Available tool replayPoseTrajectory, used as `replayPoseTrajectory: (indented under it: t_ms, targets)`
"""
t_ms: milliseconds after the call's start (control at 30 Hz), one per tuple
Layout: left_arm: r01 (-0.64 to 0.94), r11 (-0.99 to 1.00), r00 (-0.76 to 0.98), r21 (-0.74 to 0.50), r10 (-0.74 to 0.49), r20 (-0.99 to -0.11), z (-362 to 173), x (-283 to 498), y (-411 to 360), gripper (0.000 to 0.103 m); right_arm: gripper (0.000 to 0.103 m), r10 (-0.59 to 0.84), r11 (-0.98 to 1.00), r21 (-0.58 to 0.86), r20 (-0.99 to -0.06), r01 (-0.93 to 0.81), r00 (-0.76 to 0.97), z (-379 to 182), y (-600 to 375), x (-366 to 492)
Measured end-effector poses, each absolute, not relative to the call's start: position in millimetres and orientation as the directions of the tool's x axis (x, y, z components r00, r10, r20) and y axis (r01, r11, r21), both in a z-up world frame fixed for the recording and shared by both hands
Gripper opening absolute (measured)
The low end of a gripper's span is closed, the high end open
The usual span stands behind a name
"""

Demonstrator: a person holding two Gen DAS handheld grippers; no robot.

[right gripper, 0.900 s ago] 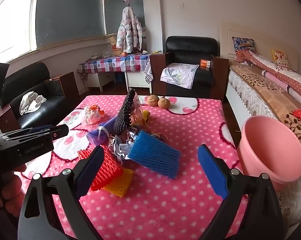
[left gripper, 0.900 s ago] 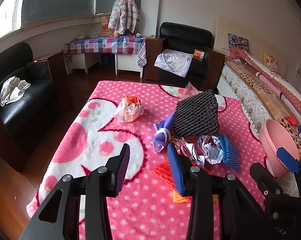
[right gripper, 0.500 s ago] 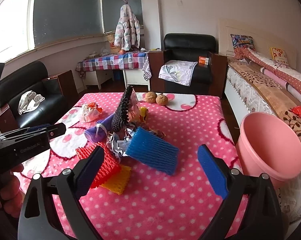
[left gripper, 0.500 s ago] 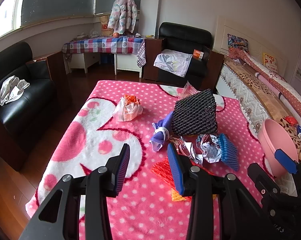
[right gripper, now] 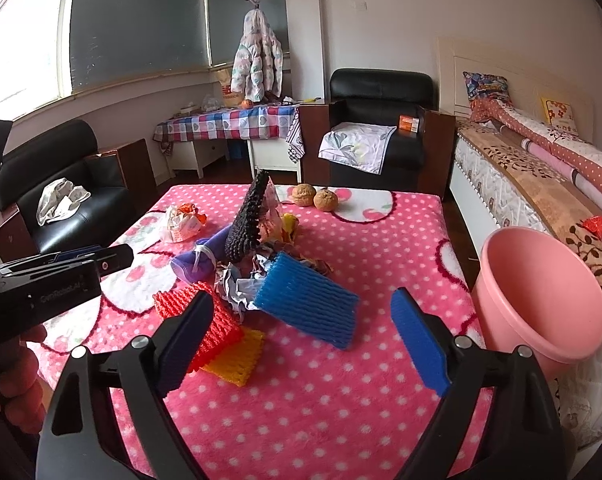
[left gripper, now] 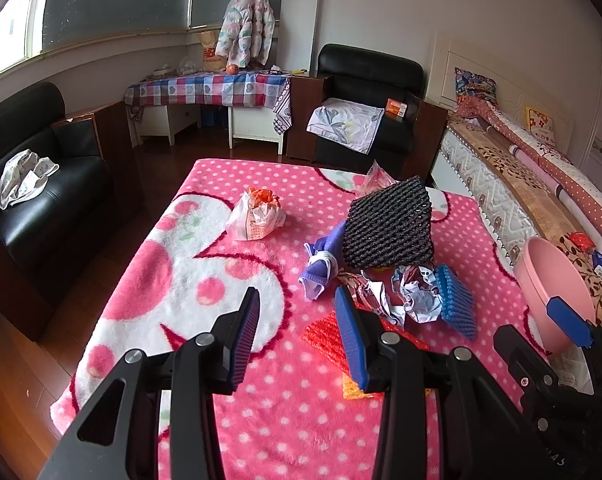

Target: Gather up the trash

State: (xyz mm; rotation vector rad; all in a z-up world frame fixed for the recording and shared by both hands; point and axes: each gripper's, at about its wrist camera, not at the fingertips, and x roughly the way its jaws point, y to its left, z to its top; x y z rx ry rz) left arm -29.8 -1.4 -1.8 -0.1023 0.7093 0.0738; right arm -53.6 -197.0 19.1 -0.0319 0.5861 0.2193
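Left tongs (left gripper: pixel 297 336) are hovering over the near part of the bench (left gripper: pixel 261 420), jaws partly apart, nothing between the pads. Right tongs (right gripper: pixel 301 340) are standing wide, nothing gripped; the blue foam net (right gripper: pixel 309 304) is lying beyond the gap, not touched by either pad.

Trash is sitting in a pile at bench centre, on the pink dotted blanket:
- Black foam net (left gripper: pixel 389 228): propped on edge, leaning on the pile. Right wrist view is showing it nearly edge-on, so its face is hidden there.
- Purple tied bundle (left gripper: pixel 321 264): left of the black net, touching it.
- Crumpled paper (left gripper: pixel 417 300): between black net and blue net; lower part is being covered by the nets.
- Red foam net (right gripper: pixel 197 312): partly hidden behind the right tongs' left finger (right gripper: pixel 185 344); in left wrist view the left tongs' blue pad (left gripper: pixel 351 340) is cutting it off.
- Yellow foam net (right gripper: pixel 237 356): under the red one, only a corner showing.
- White/orange bag (left gripper: pixel 257 216): apart from the pile, toward the far left.
- Two walnuts (right gripper: pixel 315 198): far bench edge; not visible in left wrist view, black net blocking.

Pink basin (right gripper: pixel 541 300) is standing off the bench's right edge, beside the bed (right gripper: pixel 541 184); base cut off, inside only partly visible. A hand (right gripper: pixel 17 384) is holding the left tool at frame edge, mostly cropped. Item under the black net (yellow/pink scraps): cannot tell what.
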Motion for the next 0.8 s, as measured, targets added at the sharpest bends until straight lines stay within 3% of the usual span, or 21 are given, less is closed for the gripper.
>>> replayPoseTrajectory:
  t_ms: [800]
  targets:
    - [-0.101,0.992,0.754,-0.072,0.029,-0.656,-3.6,-31.8,-1.5,0.039,0.09,0.214,0.975,0.079,-0.555,-0.205,0.804,16.6,-202.7,-53.1]
